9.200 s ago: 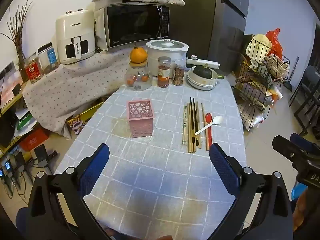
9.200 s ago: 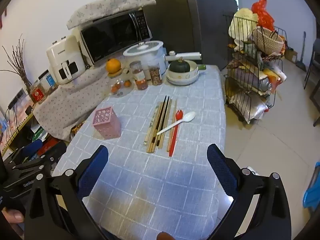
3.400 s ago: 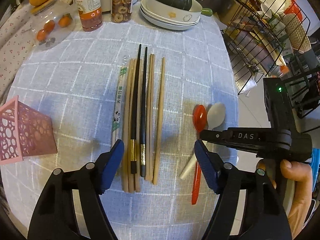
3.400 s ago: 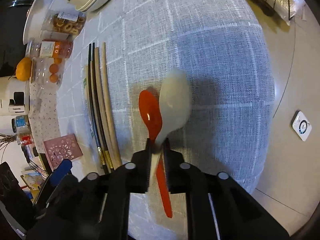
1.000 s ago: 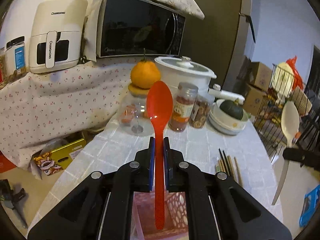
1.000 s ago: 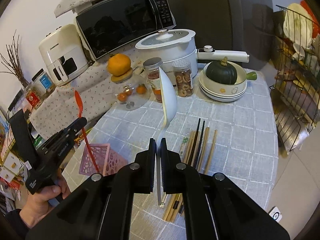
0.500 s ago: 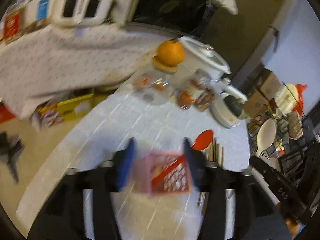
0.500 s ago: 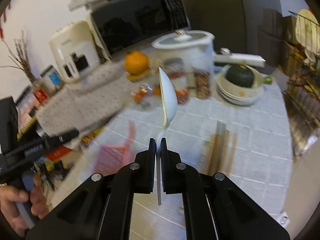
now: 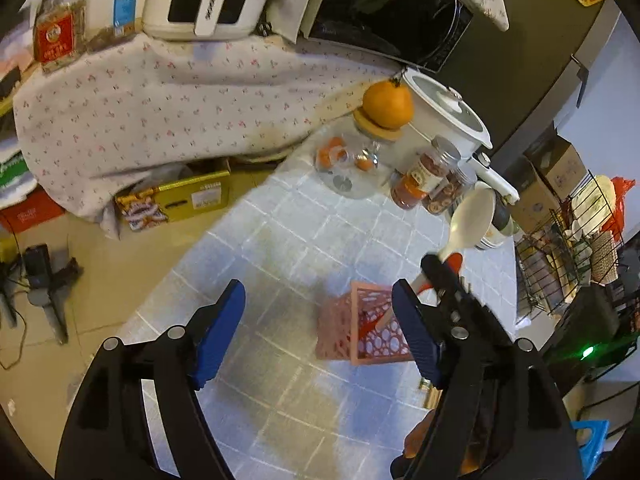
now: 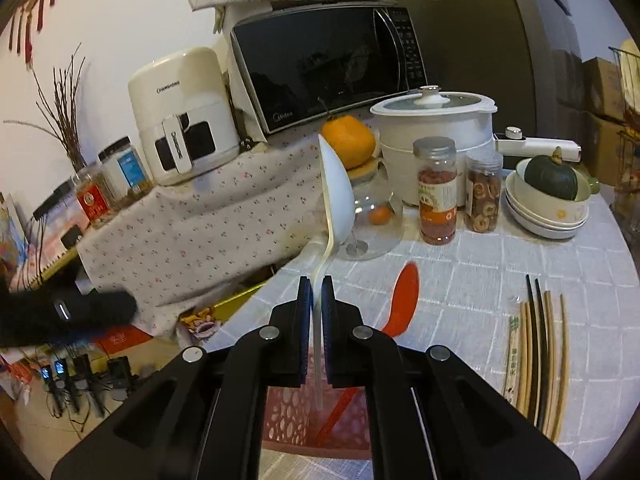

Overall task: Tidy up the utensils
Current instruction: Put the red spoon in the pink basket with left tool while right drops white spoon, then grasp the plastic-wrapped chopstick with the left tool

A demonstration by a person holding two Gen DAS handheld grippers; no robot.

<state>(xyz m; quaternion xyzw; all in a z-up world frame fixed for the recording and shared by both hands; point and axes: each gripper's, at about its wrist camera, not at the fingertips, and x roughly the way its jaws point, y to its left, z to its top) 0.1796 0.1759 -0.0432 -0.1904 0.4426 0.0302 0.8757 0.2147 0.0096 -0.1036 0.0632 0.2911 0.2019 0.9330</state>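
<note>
One holder: pink lattice basket [image 9: 362,332] on the checked tabletop [image 9: 280,240], red spoon [image 10: 402,300] leaning inside, bowl up.
Glass jar [image 10: 370,216]: small oranges inside, a big orange [image 10: 349,141] on its lid.
Right tool [image 10: 316,296]: pinched on the white spoon [image 10: 336,192], upright above the basket.
Left tool [image 9: 318,326]: jaws just opened wide, nothing between them, angled down beside the basket.
Chopsticks [image 10: 536,356]: flat on the tabletop, right of the basket.

A red spoon [image 10: 404,300] is being leaned in the pink perforated holder [image 9: 360,332], bowl up. A white spoon [image 10: 334,200] is being held upright above it. Chopsticks [image 10: 536,356] are lying side by side.
</note>
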